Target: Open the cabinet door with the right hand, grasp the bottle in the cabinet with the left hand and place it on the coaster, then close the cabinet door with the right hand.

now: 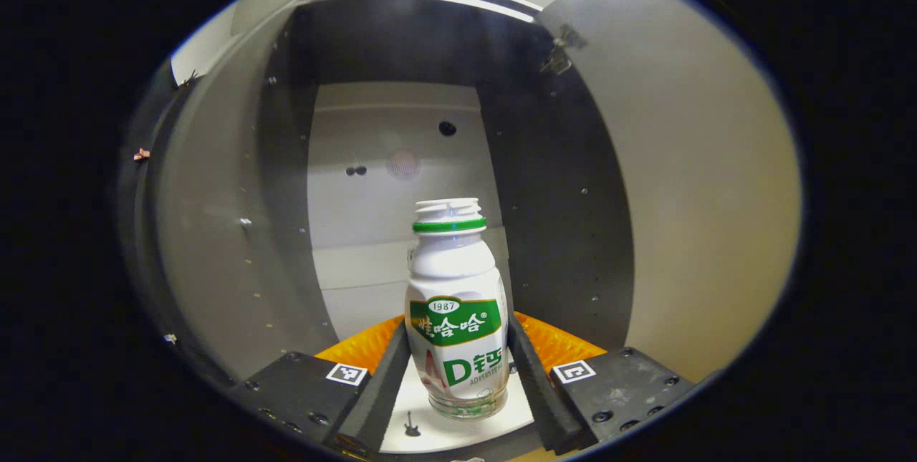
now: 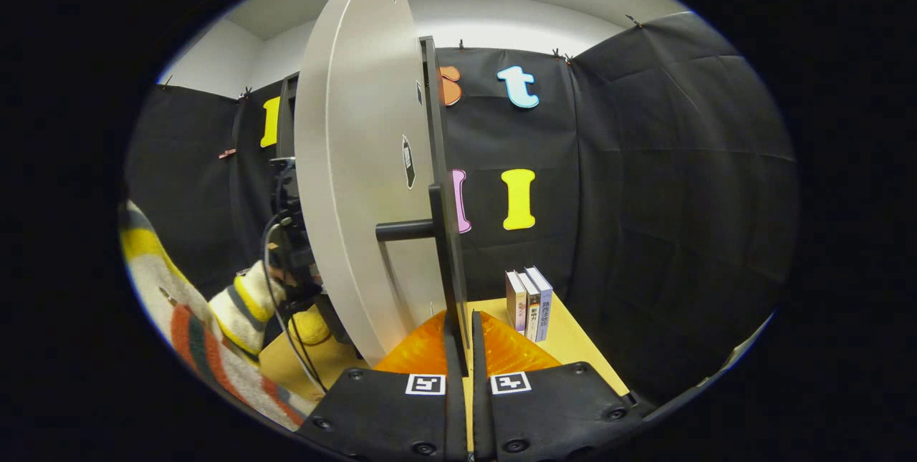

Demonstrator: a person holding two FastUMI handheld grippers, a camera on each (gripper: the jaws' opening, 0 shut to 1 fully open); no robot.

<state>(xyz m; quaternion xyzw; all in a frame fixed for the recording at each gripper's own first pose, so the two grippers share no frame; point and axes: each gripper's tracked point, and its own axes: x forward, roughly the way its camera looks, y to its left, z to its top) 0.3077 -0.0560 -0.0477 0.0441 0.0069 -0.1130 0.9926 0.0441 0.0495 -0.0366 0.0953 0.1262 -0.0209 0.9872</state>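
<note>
A white bottle (image 1: 456,304) with a green label and a green neck ring stands upright on the white cabinet floor (image 1: 362,283). My left gripper (image 1: 458,324) reaches into the open cabinet, and its two black fingers (image 1: 383,383) press on the bottle's sides. In the right gripper view the pale cabinet door (image 2: 358,161) stands swung open, seen almost edge-on. My right gripper (image 2: 459,319) is shut on the door's thin black vertical handle bar (image 2: 438,247).
Dark cabinet side walls (image 1: 559,218) close in on both sides of the bottle, and the open door's inner face (image 1: 702,197) is to the right. A striped sleeve (image 2: 215,319) and a cable reach in behind the door. Three books (image 2: 529,301) stand on the yellow table (image 2: 573,347).
</note>
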